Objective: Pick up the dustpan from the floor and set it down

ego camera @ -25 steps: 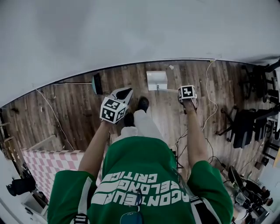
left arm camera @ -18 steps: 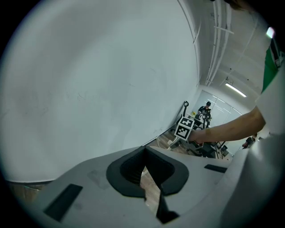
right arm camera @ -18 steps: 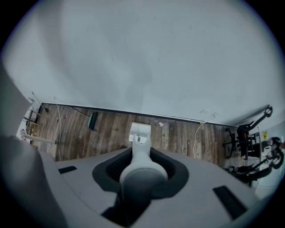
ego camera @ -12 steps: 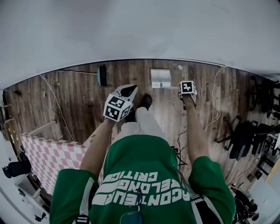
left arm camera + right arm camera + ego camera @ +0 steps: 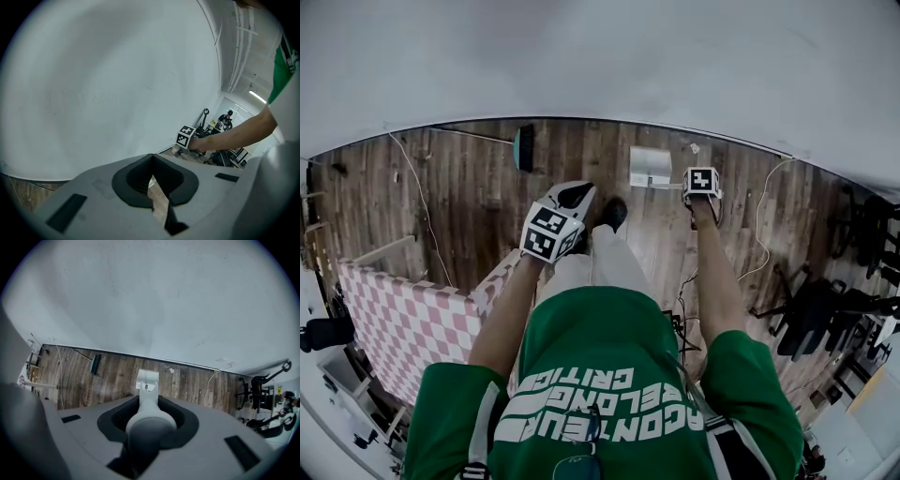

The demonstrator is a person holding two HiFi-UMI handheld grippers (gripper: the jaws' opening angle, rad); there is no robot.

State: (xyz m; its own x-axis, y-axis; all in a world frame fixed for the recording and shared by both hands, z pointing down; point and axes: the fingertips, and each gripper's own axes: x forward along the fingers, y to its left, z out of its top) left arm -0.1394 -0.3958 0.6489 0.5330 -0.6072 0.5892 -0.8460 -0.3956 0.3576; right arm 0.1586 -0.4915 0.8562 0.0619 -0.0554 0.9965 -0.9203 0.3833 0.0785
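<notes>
The white dustpan (image 5: 650, 167) hangs low over the wooden floor by the foot of the wall. Its long white handle (image 5: 146, 401) runs up between the jaws of my right gripper (image 5: 149, 416), which is shut on it and points straight down. In the head view that gripper (image 5: 701, 184) shows only its marker cube, just right of the pan. Whether the pan touches the floor cannot be told. My left gripper (image 5: 567, 199) is held out in front of the person's left leg. Its black pads (image 5: 140, 180) meet at the tips and hold nothing.
A teal brush (image 5: 523, 147) with a thin stick lies on the floor by the wall, left of the pan. A pink checkered cloth (image 5: 403, 323) covers something at lower left. Cables (image 5: 759, 220) and office chairs (image 5: 811, 314) crowd the right side.
My right gripper has sunk toward the floor with the dustpan hanging from it. The head view has swung, so more of the checkered cloth shows. The left gripper has barely shifted.
</notes>
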